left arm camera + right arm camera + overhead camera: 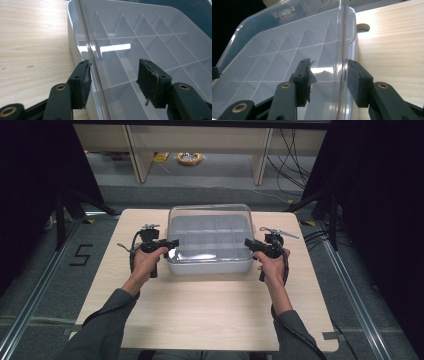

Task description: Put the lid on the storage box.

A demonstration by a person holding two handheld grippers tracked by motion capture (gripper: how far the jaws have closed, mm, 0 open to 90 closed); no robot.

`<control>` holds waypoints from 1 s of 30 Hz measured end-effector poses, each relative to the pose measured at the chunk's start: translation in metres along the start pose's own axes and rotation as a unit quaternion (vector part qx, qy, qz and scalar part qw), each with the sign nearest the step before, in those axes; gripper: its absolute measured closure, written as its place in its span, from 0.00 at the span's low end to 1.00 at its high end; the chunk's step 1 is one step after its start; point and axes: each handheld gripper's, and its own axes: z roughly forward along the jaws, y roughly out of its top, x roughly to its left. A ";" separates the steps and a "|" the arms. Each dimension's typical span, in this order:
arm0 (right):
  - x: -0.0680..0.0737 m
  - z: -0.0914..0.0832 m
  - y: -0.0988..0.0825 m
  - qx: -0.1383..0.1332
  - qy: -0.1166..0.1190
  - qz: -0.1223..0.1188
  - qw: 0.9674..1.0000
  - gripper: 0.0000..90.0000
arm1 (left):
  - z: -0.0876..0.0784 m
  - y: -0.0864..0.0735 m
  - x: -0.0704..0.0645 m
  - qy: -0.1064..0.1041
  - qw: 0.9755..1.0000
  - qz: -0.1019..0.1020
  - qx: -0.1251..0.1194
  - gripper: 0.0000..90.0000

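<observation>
- The table [200,320] fills the middle of the high view; its light wood is slick, so a sideways nudge from either hand could slide the box toward an edge.
- The divided storage box [210,265], white with empty compartments, sits in the centre of that view, toward the table's far side. Its clear lid [210,227] lies over it; if only one side is lifted, the lid may tilt, flex or snag.
- The right gripper [328,82] straddles the lid's rim at lower centre of its own view. The outer pad seems to touch the rim and the inner one stands a little off, so this looks like a loose bracket rather than a firm pinch; a pull now could slip off.
- The left gripper [113,80], at lower centre of its view, is released: the lid's edge lies against one pad and the other stands clear. Lifting from here would leave that side behind.
</observation>
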 end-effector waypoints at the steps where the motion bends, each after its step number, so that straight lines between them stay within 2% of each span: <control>1: 0.000 0.000 0.000 0.003 -0.005 -0.004 1.000 0.63 | 0.000 0.000 0.000 0.000 1.000 -0.001 0.000 0.49; 2: 0.000 0.000 0.000 0.003 -0.005 -0.004 1.000 0.63 | 0.000 0.000 0.000 0.000 1.000 -0.001 0.000 0.49; 3: -0.004 0.001 -0.001 0.002 -0.006 -0.020 1.000 0.63 | 0.000 0.000 0.000 -0.001 1.000 -0.002 0.000 0.49; 5: -0.001 0.000 -0.003 0.015 0.003 0.012 1.000 0.62 | -0.001 0.000 0.000 0.002 1.000 -0.002 0.001 0.49; 6: -0.001 0.000 -0.003 0.015 0.003 0.012 1.000 0.62 | -0.002 0.000 0.000 0.002 1.000 -0.004 0.004 0.49; 8: -0.002 0.002 -0.005 0.014 0.005 0.012 1.000 0.62 | -0.002 0.000 0.000 0.003 1.000 -0.005 0.005 0.49; 11: -0.003 0.003 -0.004 0.009 0.000 -0.005 1.000 0.61 | -0.001 -0.005 0.000 0.006 1.000 0.003 0.008 0.46; 12: -0.003 0.003 -0.004 0.009 0.000 -0.005 1.000 0.61 | -0.001 -0.005 0.000 0.006 1.000 0.003 0.008 0.49; 13: -0.001 0.002 -0.004 0.006 0.003 0.013 1.000 0.58 | 0.000 -0.009 -0.003 0.024 0.999 0.031 -0.005 0.51; 14: -0.001 0.002 -0.004 0.006 0.003 0.013 1.000 0.58 | 0.000 -0.009 -0.003 0.024 0.999 0.031 -0.005 0.51; 15: -0.001 0.000 -0.001 0.001 -0.029 -0.038 0.999 0.66 | 0.000 -0.010 -0.004 0.028 0.999 0.044 0.003 0.50; 16: 0.002 -0.002 0.000 0.011 -0.027 -0.039 0.999 0.66 | -0.001 -0.010 -0.004 0.031 0.998 0.055 0.010 0.50; 18: 0.001 -0.001 -0.001 0.007 0.003 -0.017 1.000 0.66 | 0.000 -0.011 -0.006 0.030 0.998 0.047 0.001 0.50; 19: 0.000 -0.001 0.001 0.009 0.000 -0.033 0.999 0.66 | 0.000 -0.010 -0.005 0.029 0.999 0.042 0.004 0.50; 21: 0.002 -0.001 0.002 0.008 -0.006 -0.039 0.999 0.66 | -0.001 -0.010 -0.002 0.026 0.998 0.047 0.011 0.50; 22: 0.002 -0.001 0.002 0.007 -0.006 -0.030 1.000 0.66 | 0.000 -0.011 -0.003 0.024 0.999 0.035 0.003 0.50; 23: 0.001 -0.002 0.003 0.009 0.000 -0.025 1.000 0.66 | 0.000 -0.011 -0.002 0.022 0.999 0.032 0.001 0.50; 24: -0.002 -0.001 0.003 0.007 -0.006 -0.035 0.999 0.66 | 0.000 -0.011 -0.002 0.022 0.999 0.032 0.004 0.50; 26: -0.003 -0.003 0.002 0.013 -0.008 -0.030 0.999 0.66 | 0.000 -0.011 -0.002 0.022 0.999 0.029 0.002 0.50; 28: -0.002 -0.004 0.000 0.022 -0.008 -0.013 1.000 0.69 | 0.000 -0.011 -0.001 0.020 0.999 0.026 0.004 0.50; 29: -0.007 -0.004 -0.001 0.015 -0.010 -0.036 0.999 0.70 | 0.000 -0.011 -0.002 0.020 1.000 0.024 0.004 0.50; 30: -0.006 -0.003 -0.002 0.013 -0.014 -0.024 1.000 0.71 | 0.000 -0.011 -0.002 0.019 1.000 0.022 0.003 0.50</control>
